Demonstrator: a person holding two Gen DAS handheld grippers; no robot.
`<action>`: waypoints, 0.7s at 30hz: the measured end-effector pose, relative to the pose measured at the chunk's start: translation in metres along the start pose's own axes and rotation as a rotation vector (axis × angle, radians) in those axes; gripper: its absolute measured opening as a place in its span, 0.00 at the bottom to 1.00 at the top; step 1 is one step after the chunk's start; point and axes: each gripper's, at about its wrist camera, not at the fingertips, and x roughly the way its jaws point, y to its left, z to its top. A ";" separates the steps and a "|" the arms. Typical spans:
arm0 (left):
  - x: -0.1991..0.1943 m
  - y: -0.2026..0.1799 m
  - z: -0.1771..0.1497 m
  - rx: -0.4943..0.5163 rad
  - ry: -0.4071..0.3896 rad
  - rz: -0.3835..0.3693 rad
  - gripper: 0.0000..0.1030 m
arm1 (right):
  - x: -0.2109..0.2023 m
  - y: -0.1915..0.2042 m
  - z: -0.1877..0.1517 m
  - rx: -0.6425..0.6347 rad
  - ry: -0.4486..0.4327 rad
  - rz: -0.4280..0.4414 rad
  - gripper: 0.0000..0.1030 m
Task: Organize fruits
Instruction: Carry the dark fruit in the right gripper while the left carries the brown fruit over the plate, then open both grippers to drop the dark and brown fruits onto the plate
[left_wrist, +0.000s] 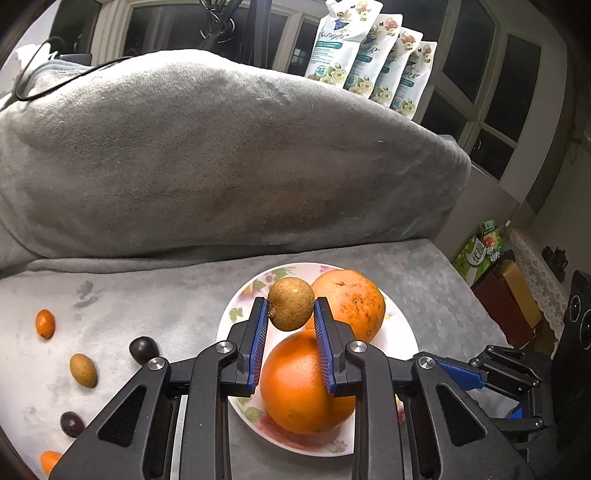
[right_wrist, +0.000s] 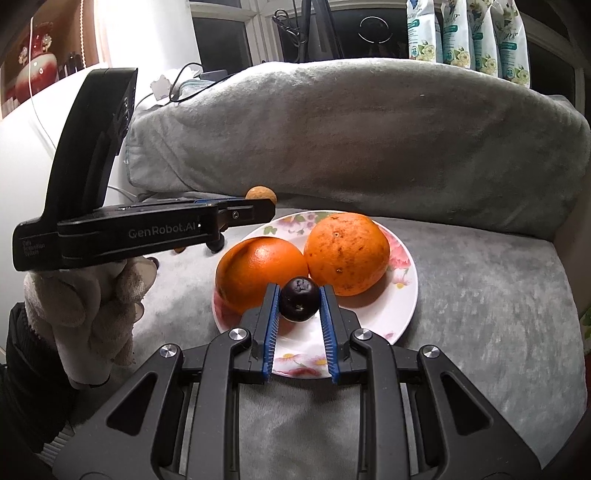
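A floral white plate (left_wrist: 236, 314) (right_wrist: 404, 291) sits on the grey sofa seat with two large oranges (left_wrist: 306, 384) (right_wrist: 345, 254) on it. My left gripper (left_wrist: 290, 306) is shut on a small brown round fruit (left_wrist: 290, 301) and holds it above the plate's far side; this fruit also shows in the right wrist view (right_wrist: 261, 195). My right gripper (right_wrist: 298, 299) is shut on a dark purple round fruit (right_wrist: 298, 300), held over the plate's near part in front of the oranges.
Loose small fruits lie on the seat to the left: an orange one (left_wrist: 45, 324), a dark one (left_wrist: 144, 349), a tan oval one (left_wrist: 83, 370), another dark one (left_wrist: 71, 424). A grey blanket-covered backrest (left_wrist: 221, 155) rises behind. Boxes (left_wrist: 513, 302) stand to the right.
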 end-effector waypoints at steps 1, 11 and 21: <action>0.000 0.000 0.000 0.002 0.001 0.000 0.23 | 0.000 0.000 0.000 -0.001 0.000 -0.001 0.22; -0.001 -0.004 0.001 0.019 -0.008 0.006 0.24 | 0.001 0.000 0.001 -0.003 -0.010 -0.004 0.23; -0.003 -0.005 0.002 0.025 -0.027 0.009 0.46 | -0.002 -0.001 0.003 -0.001 -0.033 -0.004 0.57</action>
